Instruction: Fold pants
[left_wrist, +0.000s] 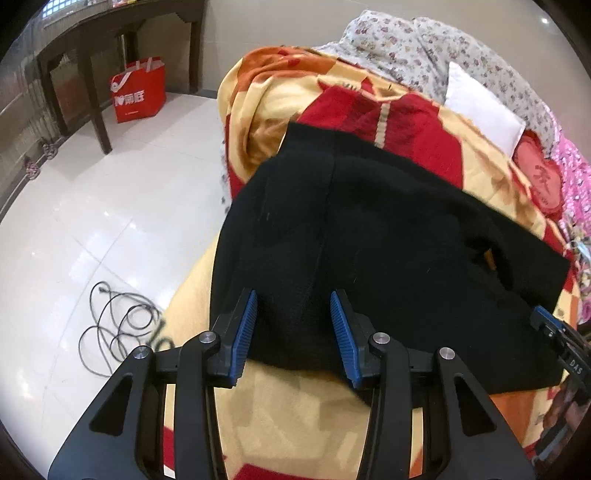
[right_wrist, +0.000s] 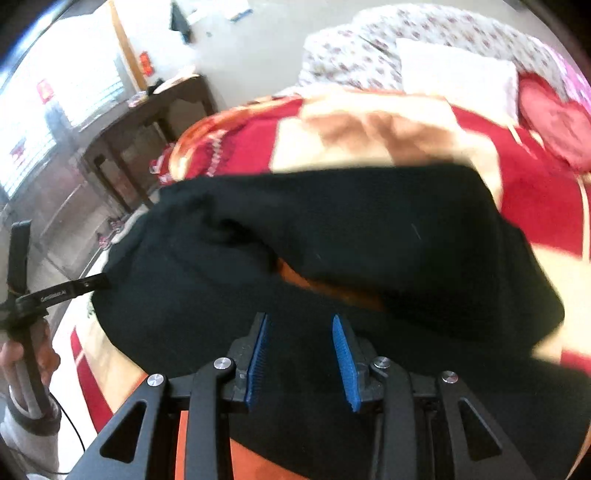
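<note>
Black pants lie folded on a red, orange and cream blanket on a bed. My left gripper is open over the near edge of the pants, blue pads on either side of the cloth. My right gripper is open above the pants too, where a fold gapes and shows orange blanket beneath. The right gripper's tip shows at the right edge of the left wrist view. The left gripper and the hand holding it show at the left of the right wrist view.
A white pillow and a floral quilt lie at the bed's head. A red heart cushion sits at the right. On the tiled floor left of the bed are a coiled cable, a red shopping bag and a dark wooden table.
</note>
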